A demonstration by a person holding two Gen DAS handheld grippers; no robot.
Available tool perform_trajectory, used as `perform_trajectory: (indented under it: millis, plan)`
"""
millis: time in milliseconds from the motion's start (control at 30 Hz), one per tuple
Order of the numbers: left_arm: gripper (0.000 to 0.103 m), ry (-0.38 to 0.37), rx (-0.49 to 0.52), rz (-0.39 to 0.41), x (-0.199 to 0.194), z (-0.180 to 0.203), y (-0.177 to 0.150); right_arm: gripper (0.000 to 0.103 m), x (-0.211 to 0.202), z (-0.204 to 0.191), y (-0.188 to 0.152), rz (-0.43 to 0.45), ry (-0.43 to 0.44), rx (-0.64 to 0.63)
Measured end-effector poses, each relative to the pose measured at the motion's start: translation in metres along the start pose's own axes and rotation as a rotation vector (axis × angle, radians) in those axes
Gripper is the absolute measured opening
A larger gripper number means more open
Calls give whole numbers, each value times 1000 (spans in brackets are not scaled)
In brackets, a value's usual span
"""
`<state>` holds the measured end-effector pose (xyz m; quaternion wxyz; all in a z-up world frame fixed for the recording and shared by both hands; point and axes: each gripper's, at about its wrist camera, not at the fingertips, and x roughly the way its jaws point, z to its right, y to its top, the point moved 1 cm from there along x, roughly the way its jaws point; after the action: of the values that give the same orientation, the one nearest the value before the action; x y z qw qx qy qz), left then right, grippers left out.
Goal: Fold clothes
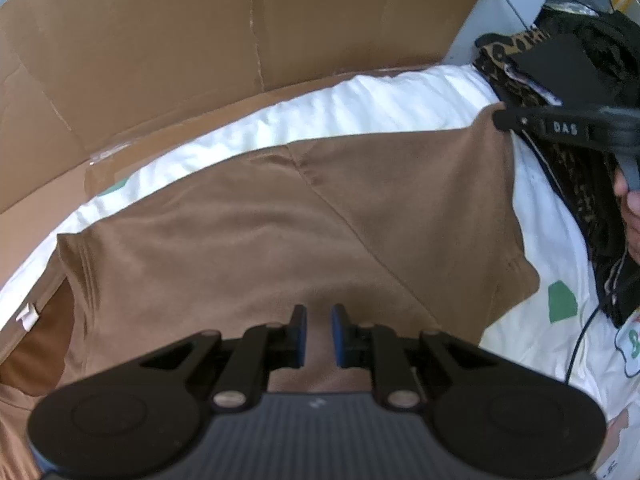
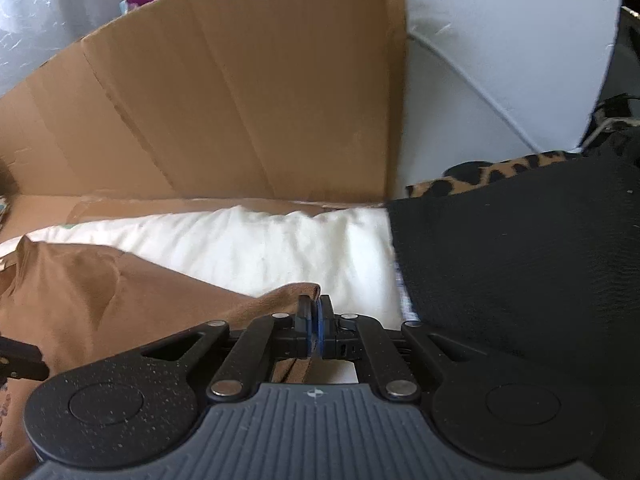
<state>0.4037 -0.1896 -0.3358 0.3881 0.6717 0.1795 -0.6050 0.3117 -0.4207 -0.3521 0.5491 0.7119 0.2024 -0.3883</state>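
Black linkage and blue pads of the left gripper (image 1: 319,334) fill the bottom of its view, the jaws parted by a narrow gap with brown fabric seen through it; whether the pads pinch a fold cannot be told. Beneath and ahead of it spreads the brown T-shirt (image 1: 280,220), laid across a white quilt (image 1: 360,100), one sleeve off to the gripper's left. This gripper points steeply down at the cloth.

At the shirt's far right corner the right gripper (image 1: 505,119) bites the hem, a person's hand (image 1: 628,200) behind it. In its own view the right gripper (image 2: 314,324) is clamped on that brown edge, the fabric trailing away to its left. It is tilted downward. A black garment (image 2: 520,260) over leopard-print cloth (image 2: 500,172) lies just right of it. An upright cardboard sheet (image 2: 240,100) stands beyond the quilt.
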Motion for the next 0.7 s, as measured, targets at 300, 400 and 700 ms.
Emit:
perform_trajectory:
  millis: [300,400,700]
  plan:
    - [16,-11,46,11,2,17,6,30,-39,-3,-14,24,62,33]
    - [18,-20,61,9,3,24,8,30,-44,-6,-29,-9,93,68]
    - [62,-94,226,12,-1,62,7,30,-35,-20,-81,-152,161,163]
